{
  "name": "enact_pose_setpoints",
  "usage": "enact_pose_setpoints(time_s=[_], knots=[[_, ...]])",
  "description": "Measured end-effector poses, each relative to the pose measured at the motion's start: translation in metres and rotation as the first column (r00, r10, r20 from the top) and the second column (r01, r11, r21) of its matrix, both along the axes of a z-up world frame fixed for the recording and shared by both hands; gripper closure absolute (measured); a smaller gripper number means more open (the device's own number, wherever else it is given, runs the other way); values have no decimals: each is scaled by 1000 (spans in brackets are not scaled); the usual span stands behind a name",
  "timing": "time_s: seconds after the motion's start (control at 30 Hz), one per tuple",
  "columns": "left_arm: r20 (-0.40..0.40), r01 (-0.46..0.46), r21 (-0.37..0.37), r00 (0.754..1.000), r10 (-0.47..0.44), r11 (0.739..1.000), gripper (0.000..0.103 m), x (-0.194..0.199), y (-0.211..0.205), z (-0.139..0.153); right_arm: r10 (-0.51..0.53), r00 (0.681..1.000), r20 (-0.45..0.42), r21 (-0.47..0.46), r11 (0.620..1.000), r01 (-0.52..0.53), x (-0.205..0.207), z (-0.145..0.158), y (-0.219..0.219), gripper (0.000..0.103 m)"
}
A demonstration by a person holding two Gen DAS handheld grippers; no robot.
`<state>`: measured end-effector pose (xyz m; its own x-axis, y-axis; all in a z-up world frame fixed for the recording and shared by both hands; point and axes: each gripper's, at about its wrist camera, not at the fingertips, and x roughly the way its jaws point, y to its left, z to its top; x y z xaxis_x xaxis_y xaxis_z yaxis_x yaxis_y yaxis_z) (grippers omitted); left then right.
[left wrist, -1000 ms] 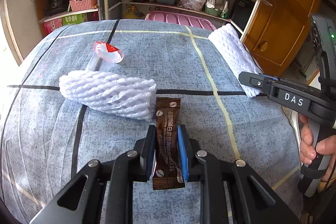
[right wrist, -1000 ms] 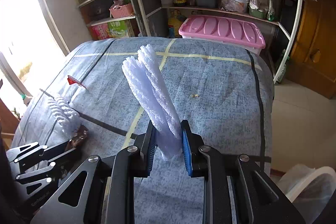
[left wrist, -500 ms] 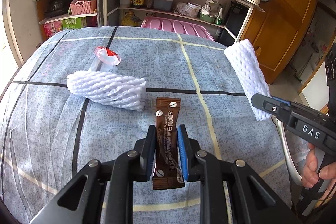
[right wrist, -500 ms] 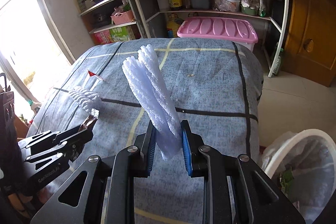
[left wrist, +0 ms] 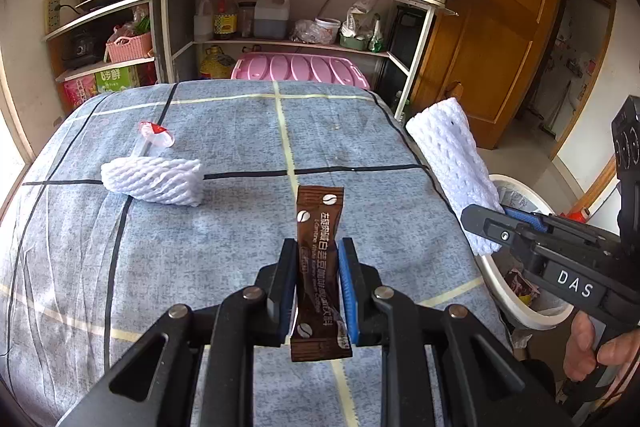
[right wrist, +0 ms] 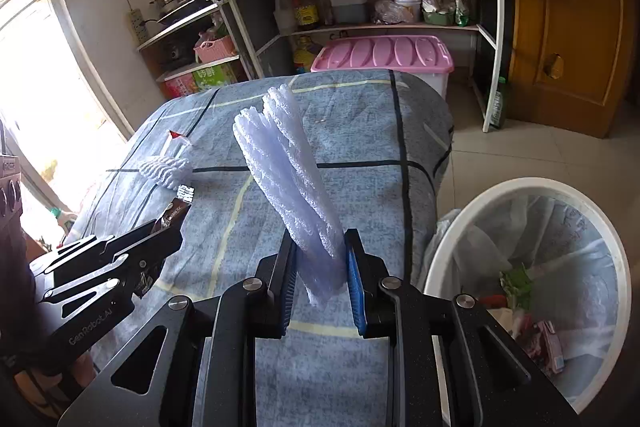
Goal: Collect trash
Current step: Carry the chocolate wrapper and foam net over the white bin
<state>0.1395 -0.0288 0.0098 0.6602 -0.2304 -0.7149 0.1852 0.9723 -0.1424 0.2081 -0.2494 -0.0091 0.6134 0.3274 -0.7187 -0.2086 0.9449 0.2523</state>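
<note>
1. The left tongs (left wrist: pixel 318 291) are shut tight on a brown coffee packet (left wrist: pixel 319 235). The packet is lifted up off the bench (left wrist: pixel 240 235).
2. The right tongs (right wrist: pixel 322 291) are shut tight on a white foam net (right wrist: pixel 288 187). The net sticks up in the air, close to the bin.
3. The white bin (right wrist: pixel 448 239) stands on the floor just beside the bench, to the right. It has a bag in it and some trash already lies inside.
4. So two bits of trash are picked up, but they are not in the bin yet.
5. Two more things wait on the bench: another foam net (left wrist: pixel 154 181) and a little clear cup with a red lid (left wrist: pixel 156 139) just behind it.
6. I think dropping the held things in the bin comes next.
</note>
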Motion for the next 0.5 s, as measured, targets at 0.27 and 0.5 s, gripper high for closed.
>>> enact_pose_setpoints(time_s=[0.27, 0.5], knots=[[26, 78, -4, 997, -78, 997, 81, -15, -39, 13, -76, 997, 12, 10, 997, 76, -25, 5, -40, 79], [36, 155, -4, 987, -155, 988, 81, -21, -83, 18, -158, 987, 5, 17, 987, 158, -42, 2, -82, 79]])
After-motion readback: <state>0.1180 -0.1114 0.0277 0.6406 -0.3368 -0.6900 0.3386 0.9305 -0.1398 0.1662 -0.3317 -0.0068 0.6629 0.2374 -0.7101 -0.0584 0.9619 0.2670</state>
